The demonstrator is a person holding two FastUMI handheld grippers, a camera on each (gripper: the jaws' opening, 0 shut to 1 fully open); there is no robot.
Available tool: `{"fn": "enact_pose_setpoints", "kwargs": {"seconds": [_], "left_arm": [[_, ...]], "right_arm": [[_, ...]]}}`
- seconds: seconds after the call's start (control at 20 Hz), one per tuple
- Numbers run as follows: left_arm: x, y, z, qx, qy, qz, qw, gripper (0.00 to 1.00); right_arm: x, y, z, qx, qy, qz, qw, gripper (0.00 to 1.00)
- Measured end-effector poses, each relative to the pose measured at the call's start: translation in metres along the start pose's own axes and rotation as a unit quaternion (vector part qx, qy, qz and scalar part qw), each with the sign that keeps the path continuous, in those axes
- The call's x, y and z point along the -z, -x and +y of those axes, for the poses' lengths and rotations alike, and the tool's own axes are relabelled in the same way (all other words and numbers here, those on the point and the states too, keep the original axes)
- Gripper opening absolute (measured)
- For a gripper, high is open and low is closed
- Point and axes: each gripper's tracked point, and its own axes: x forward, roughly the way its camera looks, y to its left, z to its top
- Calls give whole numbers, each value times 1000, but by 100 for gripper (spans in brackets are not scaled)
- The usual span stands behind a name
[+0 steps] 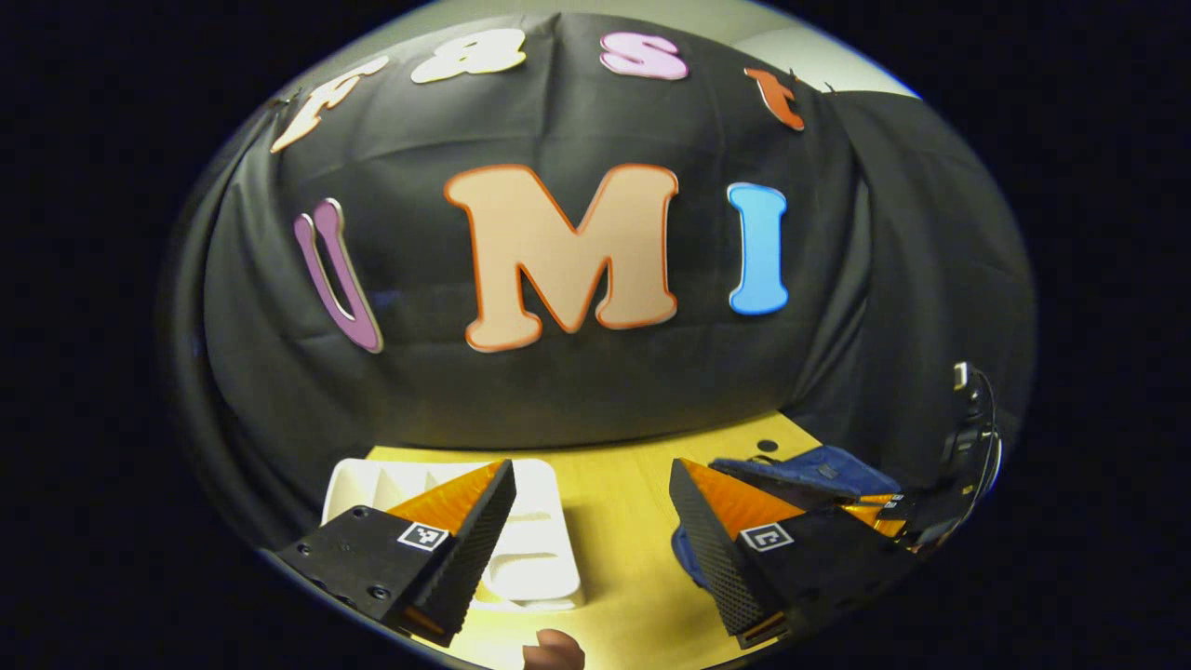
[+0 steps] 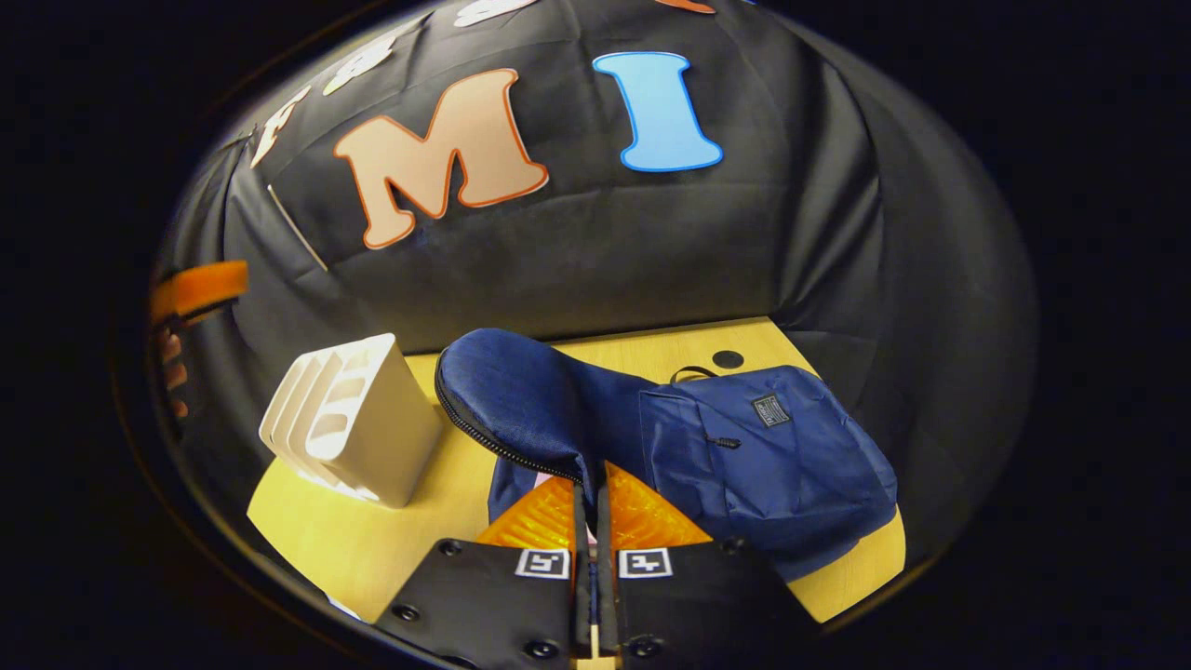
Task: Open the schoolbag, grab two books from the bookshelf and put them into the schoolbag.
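Observation:
The blue schoolbag [image 2: 763,456] lies on the yellow table [image 2: 372,549]. My right gripper [image 2: 589,489] is shut on the zipped edge of the bag's flap [image 2: 512,391] and holds it lifted, so the bag gapes. A pale pinkish patch shows under the flap; I cannot tell what it is. The white bookshelf [image 2: 363,428] stands left of the bag with its slots bare. In the left gripper view, my left gripper [image 1: 591,470] hangs open above the table, between the bookshelf [image 1: 549,549] and the schoolbag [image 1: 819,470], holding nothing. The right gripper [image 1: 879,510] appears there at the bag.
The black cloth wall runs close behind the table. A small dark round hole [image 2: 727,358] sits in the tabletop behind the bag. A hand [image 2: 170,372] with an orange part shows at the far left edge of the right gripper view.

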Motion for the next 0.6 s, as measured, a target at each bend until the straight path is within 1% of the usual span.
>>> {"fn": "enact_pose_setpoints", "kwargs": {"seconds": [0.1,0.15,0.25,0.4,0.5,0.6], "left_arm": [[-15,16,15,-12,9,-13,1000,96],[-21,24,22,-14,15,-18,1000,97],[-21,37,40,-26,24,-22,999,97],[-14,49,62,-39,32,-22,998,97],[-16,54,74,-43,30,-30,998,96],[-12,58,83,-44,24,-28,998,96]], "right_arm": [[2,2,6,3,4,5,1000,11],[6,4,7,10,4,11,1000,11],[13,12,18,6,8,21,1000,23],[17,14,48,-17,21,21,999,52],[17,19,66,-22,38,13,999,71],[6,31,90,-35,41,-2,999,90]]}}
